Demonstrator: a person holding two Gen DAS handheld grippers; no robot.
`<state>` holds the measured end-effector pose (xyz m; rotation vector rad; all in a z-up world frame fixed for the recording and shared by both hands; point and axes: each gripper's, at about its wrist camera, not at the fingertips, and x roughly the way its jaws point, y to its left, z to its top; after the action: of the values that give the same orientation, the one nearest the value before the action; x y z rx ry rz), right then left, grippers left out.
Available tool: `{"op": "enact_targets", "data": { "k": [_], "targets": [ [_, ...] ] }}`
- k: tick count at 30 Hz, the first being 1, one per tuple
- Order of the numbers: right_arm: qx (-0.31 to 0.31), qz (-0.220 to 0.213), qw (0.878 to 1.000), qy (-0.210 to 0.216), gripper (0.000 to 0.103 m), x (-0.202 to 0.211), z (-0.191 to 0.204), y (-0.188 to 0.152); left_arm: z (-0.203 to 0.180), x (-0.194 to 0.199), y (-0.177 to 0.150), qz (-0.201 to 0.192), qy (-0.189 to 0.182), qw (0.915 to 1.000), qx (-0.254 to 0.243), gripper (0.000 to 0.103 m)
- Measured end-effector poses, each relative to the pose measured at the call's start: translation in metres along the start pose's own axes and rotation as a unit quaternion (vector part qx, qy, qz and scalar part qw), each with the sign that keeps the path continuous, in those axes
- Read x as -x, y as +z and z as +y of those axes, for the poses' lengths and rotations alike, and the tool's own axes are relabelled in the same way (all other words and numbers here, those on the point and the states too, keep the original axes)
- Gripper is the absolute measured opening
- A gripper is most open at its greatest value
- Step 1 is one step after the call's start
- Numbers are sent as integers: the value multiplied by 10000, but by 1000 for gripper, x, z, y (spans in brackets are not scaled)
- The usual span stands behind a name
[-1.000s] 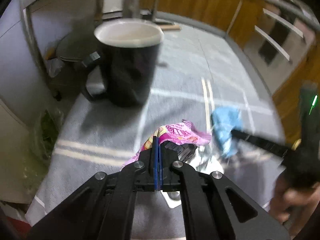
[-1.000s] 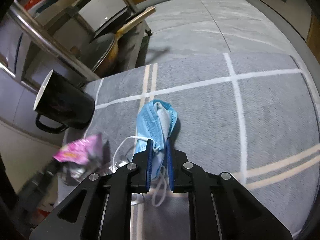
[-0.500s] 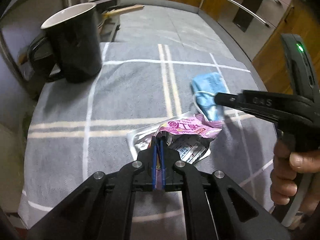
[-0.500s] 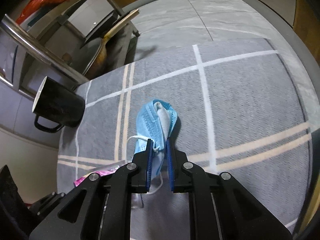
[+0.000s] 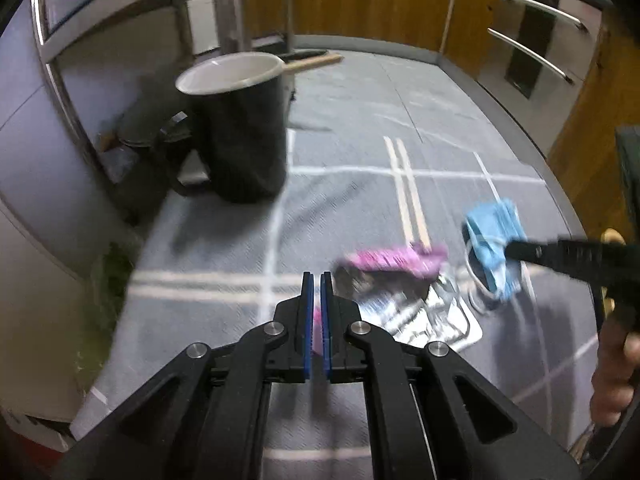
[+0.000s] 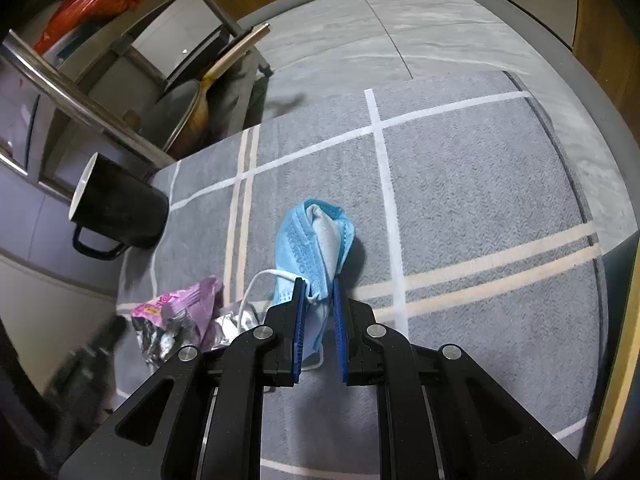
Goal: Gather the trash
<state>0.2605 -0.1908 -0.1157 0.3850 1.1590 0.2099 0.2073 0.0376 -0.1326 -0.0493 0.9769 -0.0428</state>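
Crumpled blue mask [image 6: 316, 240], pink wrapper [image 6: 188, 304]

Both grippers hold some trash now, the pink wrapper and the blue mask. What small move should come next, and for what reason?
Probably lift both a little higher. The left gripper is shut on the pink wrapper and the right gripper on the blue mask, but both items hang close over the grey cloth, and no bin is in view.
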Motion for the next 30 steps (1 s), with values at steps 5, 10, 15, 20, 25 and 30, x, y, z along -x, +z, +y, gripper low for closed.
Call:
{"op": "enact_targets", "data": {
  "k": [5,10,15,20,25,30],
  "targets": [
    [-48,7,10000,-11,15,1,-2,0,-2,-2,-2,262,-594,9974,321,3],
    [-83,59,9999,-1,15,-2,-3,-3,-23,8,-10,102,-699,9974,-155,3],
    [-107,75,9999,37,15,-3,-3,-2,-36,28,-10,-193,-652,9968,-423,3],
    [-100,101,9999,47,15,-5,-3,-3,-53,24,-7,-101,-861,9934,-744,3],
    [-81,125,9999,28,15,-4,-6,-4,-61,2,-2,240,-950,9915,-857,27],
    [-41,142,9999,-5,15,-3,-9,-6,-57,-25,7,508,-740,9934,-720,45]
  ]
}}
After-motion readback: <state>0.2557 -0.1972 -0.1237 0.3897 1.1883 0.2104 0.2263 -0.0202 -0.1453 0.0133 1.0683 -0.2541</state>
